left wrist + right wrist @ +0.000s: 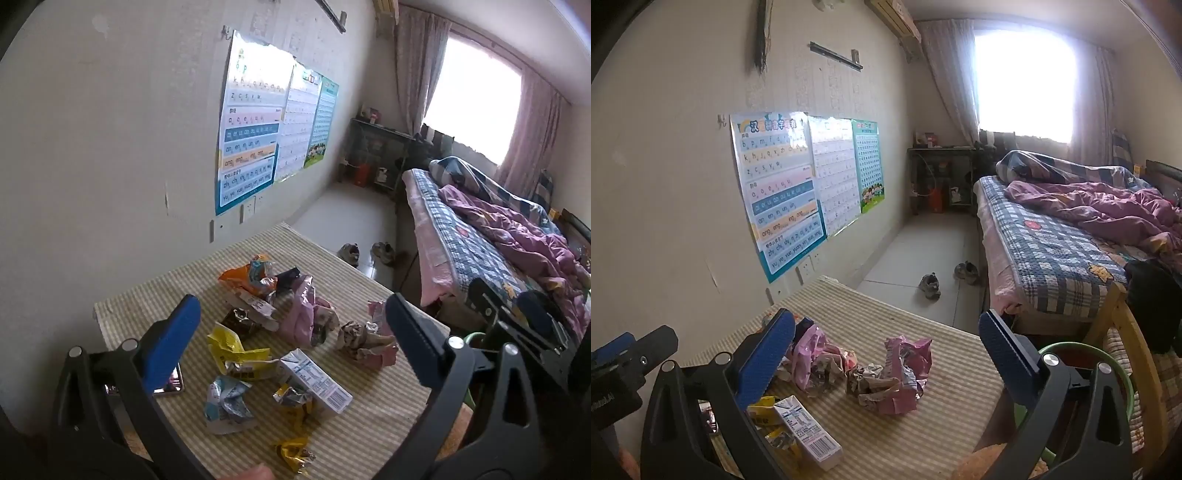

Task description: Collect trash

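Left gripper [291,332]: jaws spread wide, nothing between the blue pads, hanging above the litter on the table and tilted down toward it.
Right gripper [886,352]: also gaping and empty, held over the table's right half, above the pink crumpled wrappers [886,376].
Table [369,435]: covered in a striped beige cloth, pushed against the wall under the posters.
Trash, left view: nearly the whole heap shows here, with an orange packet [242,282] at the far end, a pink bag [306,317] in the middle, a yellow wrapper [236,354], a white milk carton [314,384] lying flat, a pale blue wrapper [225,402] and a small gold wrapper [293,452] nearest the front edge.
Trash, right view: only the pink wrappers, the carton's barcode end and a bit of yellow are visible; the orange packet and gold wrapper are hidden or out of frame.
Green bin [1082,354]: its rim shows clearly just off the table's right edge in the right view; the left view catches only a sliver of green behind the finger.
Phone-like slab [171,384]: lies on the table beside the left finger, seen mainly from the left.
Other gripper: each view catches part of its neighbour at its edge.
Room: alphabet posters [779,192] on the wall, an unmade bed [1071,236], shoes [931,286] on the floor.
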